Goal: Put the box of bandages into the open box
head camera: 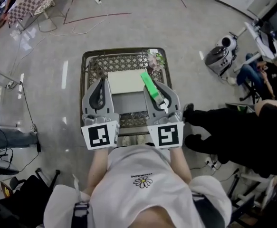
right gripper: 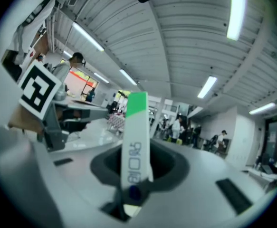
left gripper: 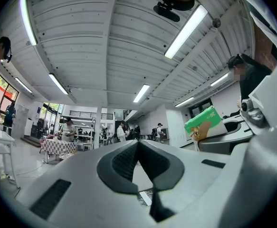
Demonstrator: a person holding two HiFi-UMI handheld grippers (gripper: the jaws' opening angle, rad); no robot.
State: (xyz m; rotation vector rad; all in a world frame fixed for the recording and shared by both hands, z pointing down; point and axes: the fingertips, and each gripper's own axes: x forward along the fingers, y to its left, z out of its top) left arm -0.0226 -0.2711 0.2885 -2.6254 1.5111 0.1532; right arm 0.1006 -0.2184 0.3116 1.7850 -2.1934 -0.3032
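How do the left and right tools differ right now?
Load: the right tool clamps a green-and-white bandage box; the left tool holds nothing.
Jaws: the left tool's jaws meet at the tips; the right tool's are kept apart by the bandage box, which sticks out past them.
Shared: both are held side by side above the open box in the wire cart.

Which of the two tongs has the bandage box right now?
The right tongs: the green-and-white bandage box is clamped upright between its jaws. The left tongs have their jaws together with nothing between them.
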